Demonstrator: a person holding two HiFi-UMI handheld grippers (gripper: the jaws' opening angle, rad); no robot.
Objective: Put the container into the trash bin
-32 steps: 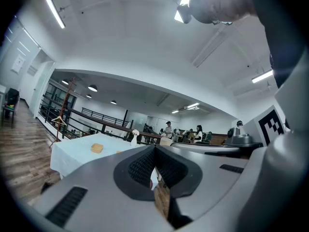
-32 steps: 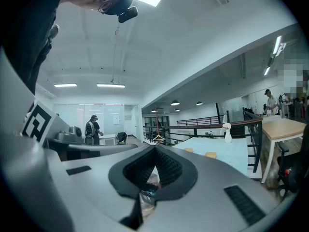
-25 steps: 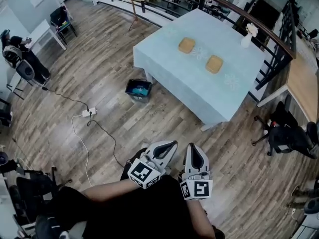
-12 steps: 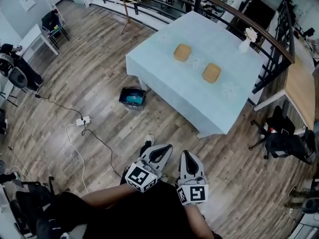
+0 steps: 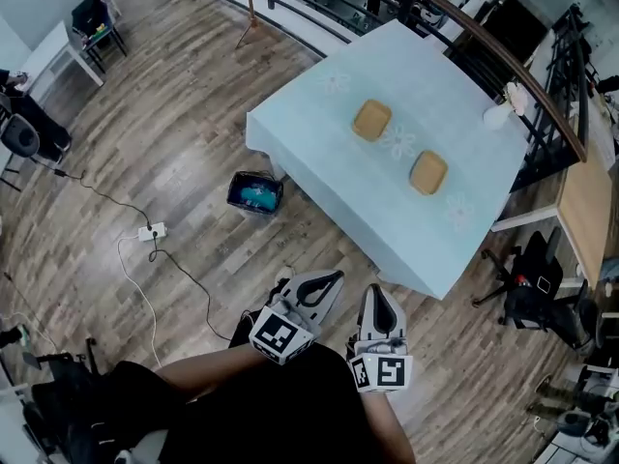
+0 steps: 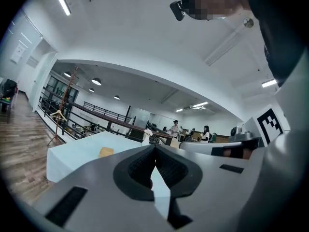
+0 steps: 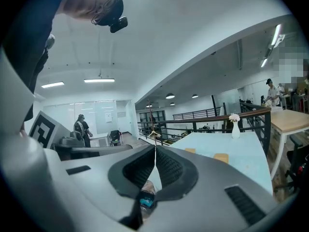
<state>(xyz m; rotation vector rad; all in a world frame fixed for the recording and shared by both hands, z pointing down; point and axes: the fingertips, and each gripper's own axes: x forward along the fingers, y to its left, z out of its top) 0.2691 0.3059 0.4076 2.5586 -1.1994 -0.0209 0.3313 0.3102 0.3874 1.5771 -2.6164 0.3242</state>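
Starting with the task's thing: a tan container (image 5: pixel 372 120) lies flat on the pale blue table (image 5: pixel 319 124), and a second container (image 5: pixel 428 173) lies apart from it on the same cloth. A white vase (image 5: pixel 498 114) stands near the table's far edge. The trash bin (image 5: pixel 255 193) stands on the wooden floor (image 5: pixel 174 143) just beside the table's corner, with something teal inside. A power strip (image 5: pixel 150 231) lies farther out. My left gripper (image 5: pixel 334 278) and right gripper (image 5: pixel 377 290) are low by my body, well apart from table and bin. Both have their jaws pressed together on nothing.
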